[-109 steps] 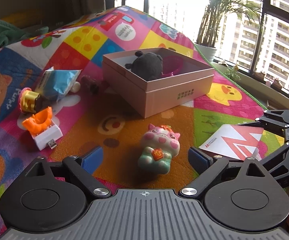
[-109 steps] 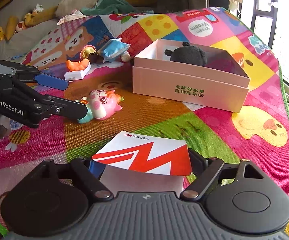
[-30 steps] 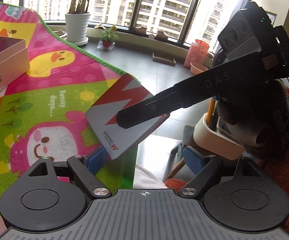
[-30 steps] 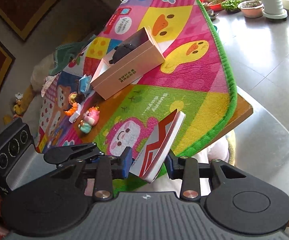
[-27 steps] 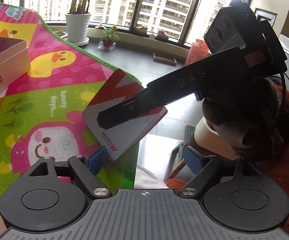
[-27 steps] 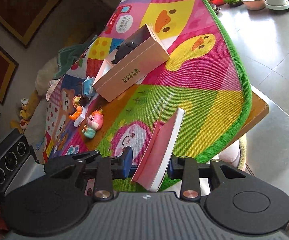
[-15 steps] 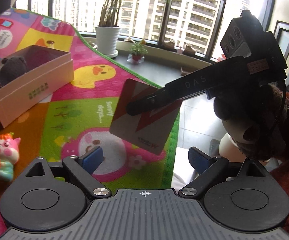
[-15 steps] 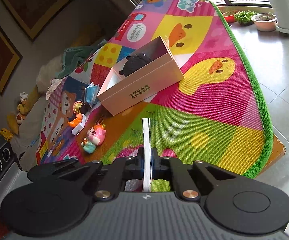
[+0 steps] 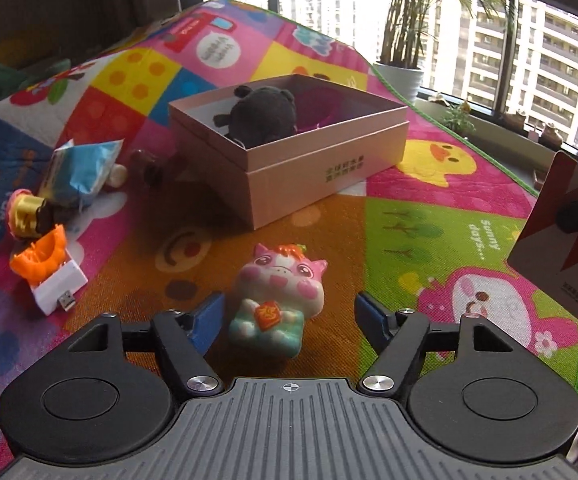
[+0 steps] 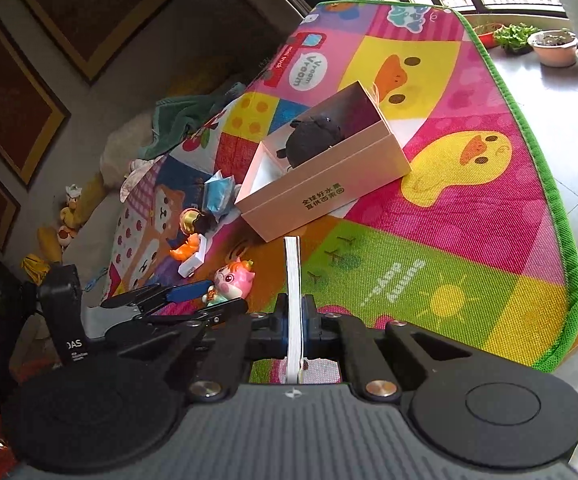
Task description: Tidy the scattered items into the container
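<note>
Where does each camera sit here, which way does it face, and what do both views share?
Left wrist: on the left gripper, looking down over the pig toy between its open fingers toward the pink box; no hand shows.
Right wrist: on the right gripper, shut on the card edge-on, facing the mat; the left gripper shows lower left.
Shared: pig toy, pink box, black plush, card.
</note>
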`<action>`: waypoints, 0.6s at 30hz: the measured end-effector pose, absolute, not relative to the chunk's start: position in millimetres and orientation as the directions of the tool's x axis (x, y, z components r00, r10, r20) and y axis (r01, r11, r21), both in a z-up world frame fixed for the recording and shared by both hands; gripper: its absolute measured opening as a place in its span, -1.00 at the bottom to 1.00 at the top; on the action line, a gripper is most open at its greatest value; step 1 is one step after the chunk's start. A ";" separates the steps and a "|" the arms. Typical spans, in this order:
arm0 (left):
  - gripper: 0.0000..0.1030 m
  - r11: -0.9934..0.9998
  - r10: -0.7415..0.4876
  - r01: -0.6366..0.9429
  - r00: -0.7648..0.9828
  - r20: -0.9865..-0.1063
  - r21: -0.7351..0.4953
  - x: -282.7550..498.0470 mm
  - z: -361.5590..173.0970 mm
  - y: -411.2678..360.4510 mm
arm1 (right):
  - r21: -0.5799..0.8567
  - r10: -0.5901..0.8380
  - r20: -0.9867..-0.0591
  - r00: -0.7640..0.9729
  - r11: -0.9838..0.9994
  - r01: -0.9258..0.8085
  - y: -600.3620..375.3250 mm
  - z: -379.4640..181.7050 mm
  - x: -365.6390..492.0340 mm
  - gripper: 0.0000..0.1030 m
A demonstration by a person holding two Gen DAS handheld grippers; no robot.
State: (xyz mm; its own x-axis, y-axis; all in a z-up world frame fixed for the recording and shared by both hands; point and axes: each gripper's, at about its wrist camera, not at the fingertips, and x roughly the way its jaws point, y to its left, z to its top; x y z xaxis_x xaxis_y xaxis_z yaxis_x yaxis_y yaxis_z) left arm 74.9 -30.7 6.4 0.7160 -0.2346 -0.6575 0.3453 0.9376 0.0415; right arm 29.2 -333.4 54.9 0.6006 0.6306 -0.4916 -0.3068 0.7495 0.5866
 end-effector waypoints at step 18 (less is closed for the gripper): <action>0.06 0.917 -0.265 0.374 0.834 -0.483 0.142 206.8 79.0 -67.6 | 0.482 0.598 -0.375 0.708 0.778 -0.402 -308.5 145.1 203.0 -0.89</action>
State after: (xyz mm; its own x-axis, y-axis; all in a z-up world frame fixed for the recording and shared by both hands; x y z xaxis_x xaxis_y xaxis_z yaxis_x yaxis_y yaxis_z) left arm 206.8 -67.6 79.0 0.8344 -0.2653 -0.4831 0.3736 0.9167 0.1418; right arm 203.0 -308.5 145.1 0.7084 0.5979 -0.3750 -0.4017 0.7785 0.4823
